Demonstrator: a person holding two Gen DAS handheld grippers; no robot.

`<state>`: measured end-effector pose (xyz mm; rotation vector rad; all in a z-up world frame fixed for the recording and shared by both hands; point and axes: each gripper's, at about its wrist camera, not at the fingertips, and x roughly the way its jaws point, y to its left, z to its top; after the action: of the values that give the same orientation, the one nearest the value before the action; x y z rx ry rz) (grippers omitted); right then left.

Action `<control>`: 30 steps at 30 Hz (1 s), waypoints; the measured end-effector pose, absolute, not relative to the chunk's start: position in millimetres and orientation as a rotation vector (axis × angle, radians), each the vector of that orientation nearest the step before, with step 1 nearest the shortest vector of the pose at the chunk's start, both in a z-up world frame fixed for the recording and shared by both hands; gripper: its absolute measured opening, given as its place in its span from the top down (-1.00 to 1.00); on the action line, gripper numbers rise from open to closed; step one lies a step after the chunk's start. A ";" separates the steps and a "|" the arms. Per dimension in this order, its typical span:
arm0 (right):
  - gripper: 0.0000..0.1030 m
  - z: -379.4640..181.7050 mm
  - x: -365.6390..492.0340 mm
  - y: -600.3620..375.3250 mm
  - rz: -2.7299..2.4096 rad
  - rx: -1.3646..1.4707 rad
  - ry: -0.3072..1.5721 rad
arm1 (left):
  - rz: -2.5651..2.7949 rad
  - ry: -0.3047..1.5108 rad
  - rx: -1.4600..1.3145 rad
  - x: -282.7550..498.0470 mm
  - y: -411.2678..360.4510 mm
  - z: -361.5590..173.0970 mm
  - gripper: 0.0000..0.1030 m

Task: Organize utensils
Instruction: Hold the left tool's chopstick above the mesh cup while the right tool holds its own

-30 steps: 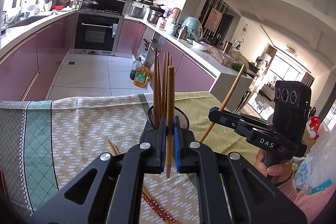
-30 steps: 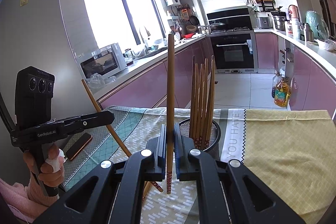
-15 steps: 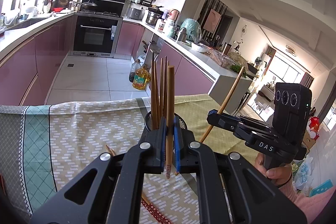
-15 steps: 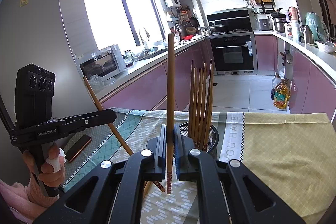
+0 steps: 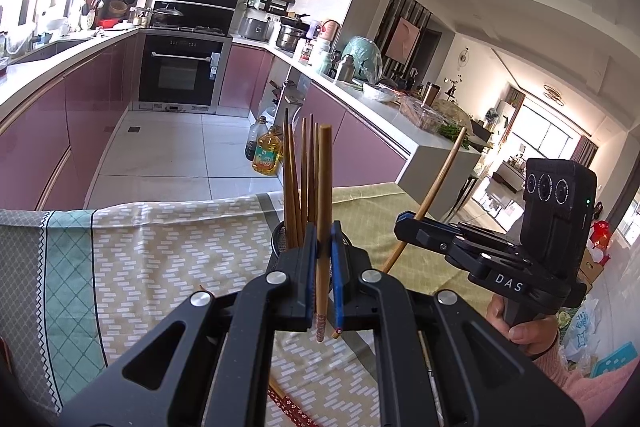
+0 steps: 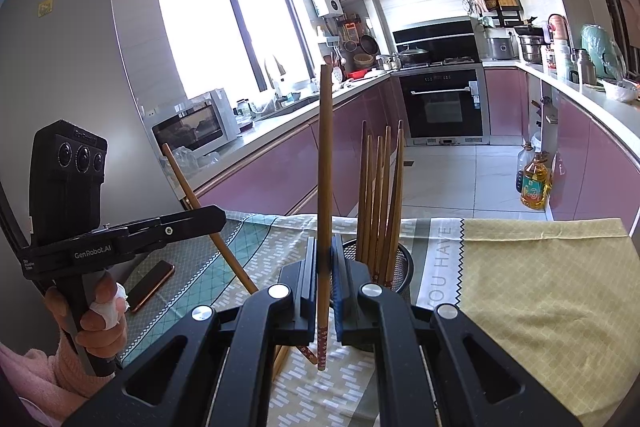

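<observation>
Holding one chopstick (image 5: 323,211) upright, the left gripper (image 5: 322,267) is clamped on it just before the mesh holder (image 6: 402,267), where several chopsticks (image 6: 380,195) already stand. To its right, the right gripper (image 6: 322,279) pinches another chopstick (image 6: 325,167). Judged mid-loading: each stick must next be lifted over the rim and released tip-down.

Left wrist view: sits close behind the left gripper (image 5: 323,251), facing down-forward over the tabletop (image 5: 168,251) toward the oven (image 5: 180,75). Right wrist view: close behind the right gripper (image 6: 324,267), angled toward the window (image 6: 228,31). Shared: the chopstick holder (image 6: 400,267), the tabletop, the oven; each view shows the opposite gripper.
</observation>
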<state>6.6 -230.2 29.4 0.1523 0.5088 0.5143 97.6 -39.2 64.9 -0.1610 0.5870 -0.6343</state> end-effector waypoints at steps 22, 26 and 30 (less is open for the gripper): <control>0.89 45.7 15.9 -230.7 0.525 0.158 0.476 | -0.645 0.530 -0.141 99.6 -43.3 89.7 0.86; 0.89 48.2 16.6 -232.1 0.524 0.155 0.467 | -0.647 0.520 -0.139 100.5 -42.9 93.1 0.86; 0.89 52.8 17.4 -234.2 0.522 0.154 0.452 | -0.649 0.508 -0.137 101.1 -43.1 96.4 0.86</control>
<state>17.4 -234.2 52.8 0.1539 0.4522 0.5217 101.1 -43.1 96.4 -0.1366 0.5078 -0.6486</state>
